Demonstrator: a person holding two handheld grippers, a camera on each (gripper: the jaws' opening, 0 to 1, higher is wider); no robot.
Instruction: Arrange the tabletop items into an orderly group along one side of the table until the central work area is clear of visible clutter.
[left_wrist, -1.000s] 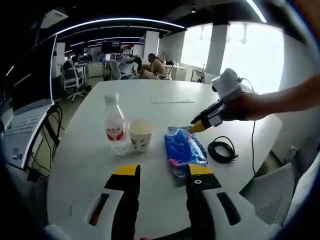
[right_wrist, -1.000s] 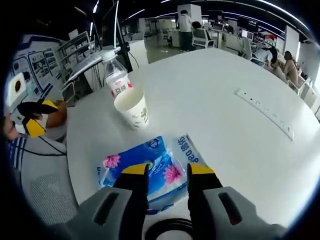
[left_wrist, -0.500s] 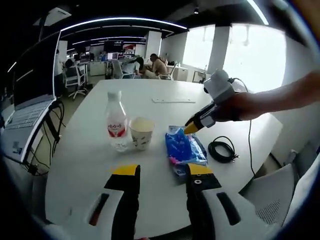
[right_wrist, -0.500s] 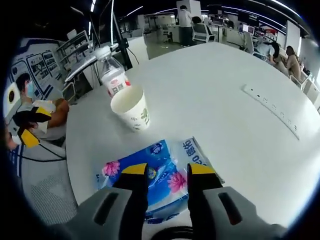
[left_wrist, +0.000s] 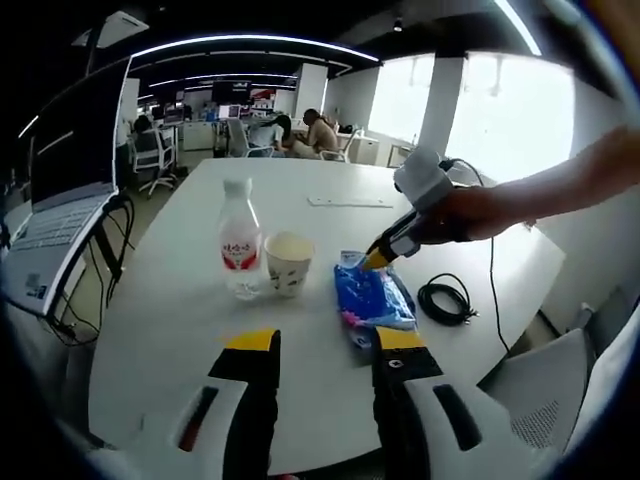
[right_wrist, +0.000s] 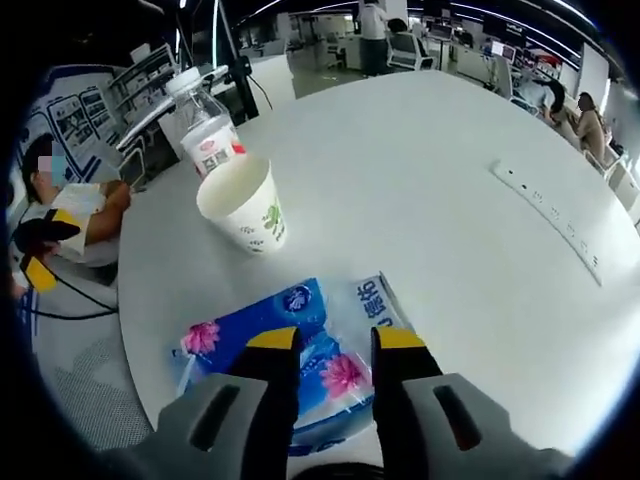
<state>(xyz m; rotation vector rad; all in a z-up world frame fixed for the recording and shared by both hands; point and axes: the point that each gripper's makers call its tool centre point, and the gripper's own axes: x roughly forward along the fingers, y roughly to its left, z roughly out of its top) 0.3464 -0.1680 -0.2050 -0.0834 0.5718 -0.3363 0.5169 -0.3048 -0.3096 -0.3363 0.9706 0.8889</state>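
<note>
The right gripper (right_wrist: 335, 342), jaws apart and holding nothing, hovers over the blue tissue pack (right_wrist: 290, 340), which it probably must descend and clamp next.

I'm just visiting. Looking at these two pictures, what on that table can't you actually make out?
- Near edge of the blue tissue pack: right gripper view, covered by the right gripper.
- Whether that gripper touches the pack: left gripper view, too small.
- Printing on the water bottle label and paper cup: blurred.
- Black cable coil ends: left gripper view, too small.
- Whether the cup holds anything: unclear.
</note>
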